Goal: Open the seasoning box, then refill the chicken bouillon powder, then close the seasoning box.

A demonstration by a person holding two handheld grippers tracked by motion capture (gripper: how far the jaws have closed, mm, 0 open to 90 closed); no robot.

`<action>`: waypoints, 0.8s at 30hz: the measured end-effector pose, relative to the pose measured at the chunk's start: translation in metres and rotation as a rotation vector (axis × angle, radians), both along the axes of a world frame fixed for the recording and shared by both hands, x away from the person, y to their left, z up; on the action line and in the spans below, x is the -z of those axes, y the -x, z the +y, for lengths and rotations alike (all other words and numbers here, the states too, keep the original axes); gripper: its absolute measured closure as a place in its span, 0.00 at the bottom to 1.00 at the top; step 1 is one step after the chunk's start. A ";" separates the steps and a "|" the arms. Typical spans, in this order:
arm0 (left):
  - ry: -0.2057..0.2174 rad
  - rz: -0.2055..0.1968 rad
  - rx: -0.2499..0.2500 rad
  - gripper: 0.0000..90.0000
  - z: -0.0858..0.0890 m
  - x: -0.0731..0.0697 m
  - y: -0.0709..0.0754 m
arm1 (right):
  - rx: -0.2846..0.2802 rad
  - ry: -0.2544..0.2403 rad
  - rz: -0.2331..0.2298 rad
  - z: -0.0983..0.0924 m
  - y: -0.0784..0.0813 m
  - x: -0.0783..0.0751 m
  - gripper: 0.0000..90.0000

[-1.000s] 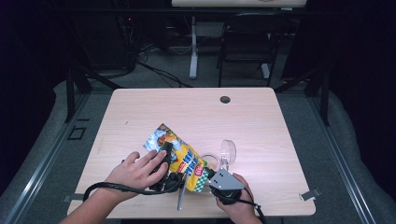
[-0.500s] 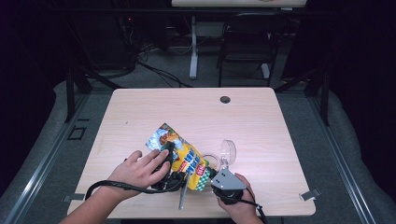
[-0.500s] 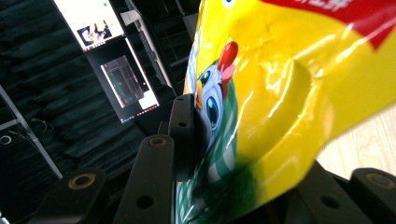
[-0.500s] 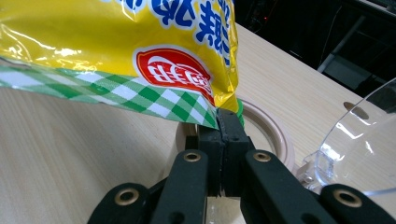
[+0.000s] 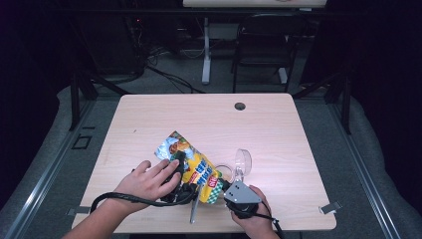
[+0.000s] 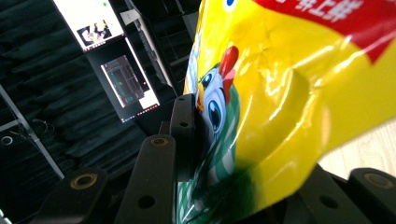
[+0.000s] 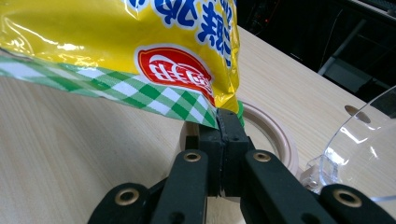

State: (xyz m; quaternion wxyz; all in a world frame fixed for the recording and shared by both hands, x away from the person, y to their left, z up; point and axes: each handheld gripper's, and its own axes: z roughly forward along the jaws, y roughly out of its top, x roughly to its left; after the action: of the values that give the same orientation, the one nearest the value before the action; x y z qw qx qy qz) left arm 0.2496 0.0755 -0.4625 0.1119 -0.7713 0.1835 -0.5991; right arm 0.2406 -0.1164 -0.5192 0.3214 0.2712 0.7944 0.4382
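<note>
Dark room all around, with chairs and cables far back, and a pale wooden surface [image 5: 278, 129] in the middle. The right tool [image 7: 227, 122] has its two black jaws pressed tight together, pinching the green checked corner of a snack bag [image 5: 191, 167]. The left tool [image 6: 243, 140] has the fat middle of the bag between its jaws, and those jaws have just been closing in on it; one black finger [image 6: 183, 135] lies against the shiny side, but I cannot tell if it squeezes hard yet. From the high view, the bag lies at the near middle of the surface, between the left hand [image 5: 147, 181] and the right hand [image 5: 251, 216]. Both hands are in the same spots as a second ago, so only the left jaws have changed. I think this means the bag will soon be held from two sides, ready to be pulled open. The bag is bright yellow and crinkly, with a cartoon chicken, blue letters, a red badge and a silver far end. Just right of it is a clear plastic cup [image 5: 242, 162] tipped over, near a round tan lid [image 7: 275, 135].
</note>
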 end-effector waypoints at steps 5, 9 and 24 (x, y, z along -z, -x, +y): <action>-0.013 -0.004 0.000 0.81 -0.001 -0.001 0.000 | 0.000 -0.003 0.002 0.000 0.000 0.000 0.99; -0.009 0.005 -0.008 0.82 -0.001 0.000 0.000 | -0.001 -0.004 0.001 0.000 0.000 0.000 0.99; -0.031 -0.012 0.010 0.83 -0.003 -0.004 0.003 | -0.002 -0.005 -0.002 0.000 0.000 0.000 0.99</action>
State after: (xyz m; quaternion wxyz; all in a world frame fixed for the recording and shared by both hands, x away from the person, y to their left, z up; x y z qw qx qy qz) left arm 0.2470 0.0720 -0.4580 0.1221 -0.7648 0.1961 -0.6014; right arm 0.2408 -0.1161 -0.5195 0.3209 0.2709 0.7932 0.4409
